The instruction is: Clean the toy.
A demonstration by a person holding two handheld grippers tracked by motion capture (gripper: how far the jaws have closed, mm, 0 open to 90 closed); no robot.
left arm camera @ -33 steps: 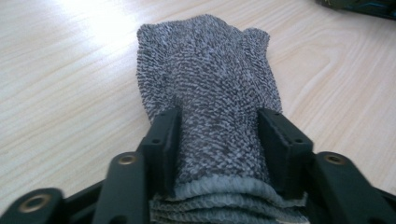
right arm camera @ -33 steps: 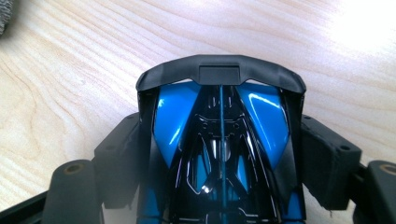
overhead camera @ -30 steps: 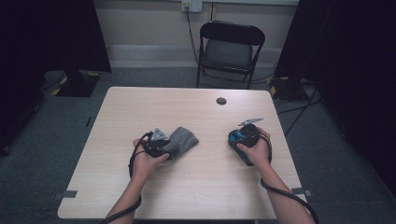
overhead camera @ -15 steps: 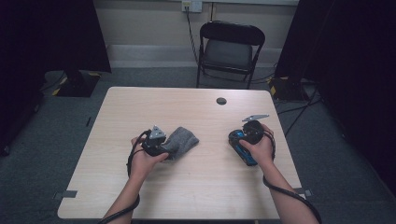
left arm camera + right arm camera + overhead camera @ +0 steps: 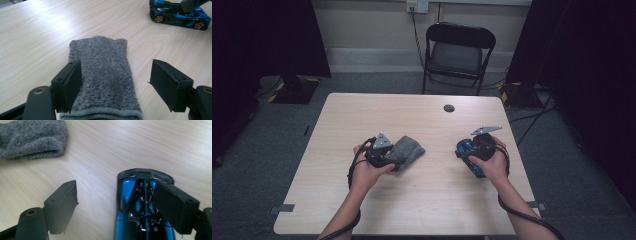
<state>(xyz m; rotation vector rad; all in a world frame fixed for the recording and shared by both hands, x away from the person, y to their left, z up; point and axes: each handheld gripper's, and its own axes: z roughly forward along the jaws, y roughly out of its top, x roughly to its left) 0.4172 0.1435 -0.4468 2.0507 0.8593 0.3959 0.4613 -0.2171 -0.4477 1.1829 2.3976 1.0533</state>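
Observation:
A grey sock [image 5: 411, 149] [image 5: 102, 75] lies flat on the wooden table [image 5: 422, 200]. My left gripper [image 5: 396, 157] [image 5: 116, 66] hangs just over its cuff end. Its jaws have just been opening and now stand wide apart, with the sock lying between them and the right pad well clear of it. A blue and black toy car [image 5: 476, 169] [image 5: 135, 220] [image 5: 177, 16] rests on the table at the right. My right gripper [image 5: 466, 151] [image 5: 115, 185] hovers above it, and its jaws have also just been opening. One pad is over the car's roof and the other is off to the side. The sock's toe [image 5: 30, 137] lies farther off.
A small black round disc [image 5: 449, 108] sits near the table's far edge. A black folding chair [image 5: 459, 52] stands behind the table. Cables run across the grey floor at the right [image 5: 532, 115]. Bare tabletop lies between the sock and the car.
Both hands have lifted slightly off the table. The sock and the car lie where they were.

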